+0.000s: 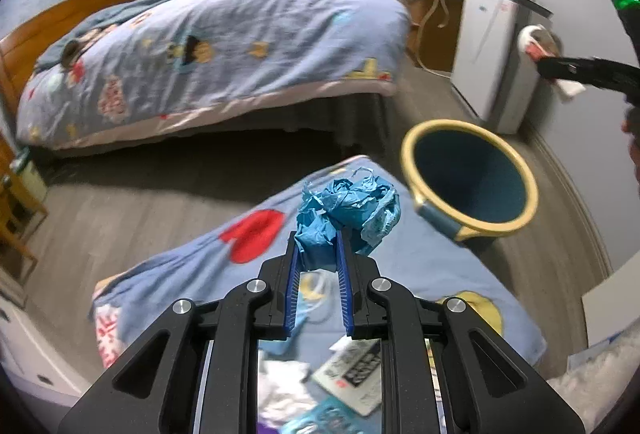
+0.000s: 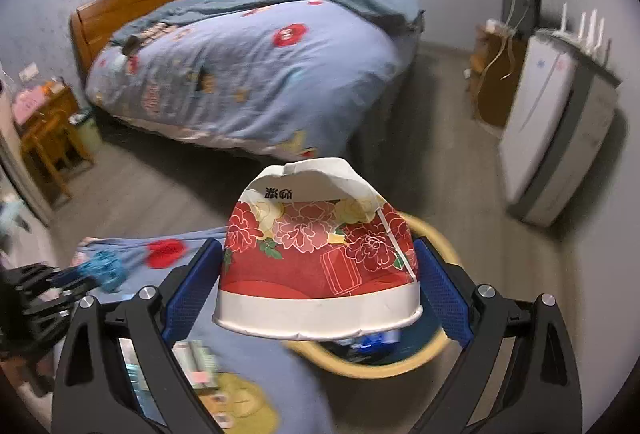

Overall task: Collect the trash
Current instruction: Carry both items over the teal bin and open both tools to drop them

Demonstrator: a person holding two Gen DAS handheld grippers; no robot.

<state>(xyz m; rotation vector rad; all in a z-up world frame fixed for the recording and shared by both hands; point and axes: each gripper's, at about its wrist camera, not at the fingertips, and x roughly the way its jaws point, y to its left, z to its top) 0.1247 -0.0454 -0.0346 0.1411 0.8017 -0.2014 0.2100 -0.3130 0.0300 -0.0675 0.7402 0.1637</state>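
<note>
A: How many claws, and what is in each?

B: Two. The left claw (image 1: 318, 248) is narrow, its blue ribbed pads clamped on one wad of crumpled blue paper (image 1: 348, 211), at the centre of the left wrist view. The right claw (image 2: 320, 270) stands wide, gripping one paper bowl (image 2: 320, 262) held upside down by its sides at the centre of the right wrist view.

A: What is the bowl like?

B: Round and tapered, red with a white and yellow flower print, a white band at the rolled rim, and its base dented.

A: Any containers?

B: One trash bin (image 1: 470, 179), round, dark blue inside with a smooth yellow rim, right of centre in the left view and tilted toward the camera. In the right view it sits directly behind and under the bowl, with some blurred blue and white scraps at its bottom.

A: And below the claws?

B: A blue patterned quilt (image 1: 420, 274) with a red heart, carrying crumpled white paper (image 1: 282, 384) and a printed packet (image 1: 352, 374), lower centre.
</note>
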